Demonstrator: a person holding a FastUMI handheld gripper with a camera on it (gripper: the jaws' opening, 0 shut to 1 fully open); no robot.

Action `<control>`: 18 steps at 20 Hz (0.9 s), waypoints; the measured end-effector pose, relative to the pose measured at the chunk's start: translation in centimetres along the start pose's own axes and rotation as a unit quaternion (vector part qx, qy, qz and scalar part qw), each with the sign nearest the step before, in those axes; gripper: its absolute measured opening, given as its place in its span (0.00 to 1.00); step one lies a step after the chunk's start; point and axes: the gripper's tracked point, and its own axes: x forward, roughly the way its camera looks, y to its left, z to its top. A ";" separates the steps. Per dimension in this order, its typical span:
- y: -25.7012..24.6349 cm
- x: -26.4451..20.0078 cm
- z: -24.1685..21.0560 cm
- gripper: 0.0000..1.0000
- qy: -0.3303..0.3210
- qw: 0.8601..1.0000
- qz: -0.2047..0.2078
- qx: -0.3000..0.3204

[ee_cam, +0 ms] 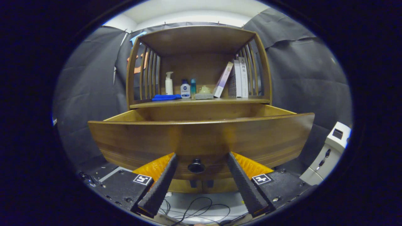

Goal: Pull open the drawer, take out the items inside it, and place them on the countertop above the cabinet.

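Pulled-out drawer (201,138), knob (196,166) between parted hand-held gripper (201,158) fingers

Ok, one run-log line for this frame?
drawer: pulled open | gripper: open, fingers astride knob, not gripping | contents: hidden by drawer front | countertop: bottles, books

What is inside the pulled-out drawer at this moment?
The drawer is open, but its tall front panel hides the contents; I see just the bare inner back and side walls. The gripper is open, fingers either side of the knob.
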 end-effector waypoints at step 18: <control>1.3 8.9 3.4 0.99 0.002 1.000 -0.003 0.017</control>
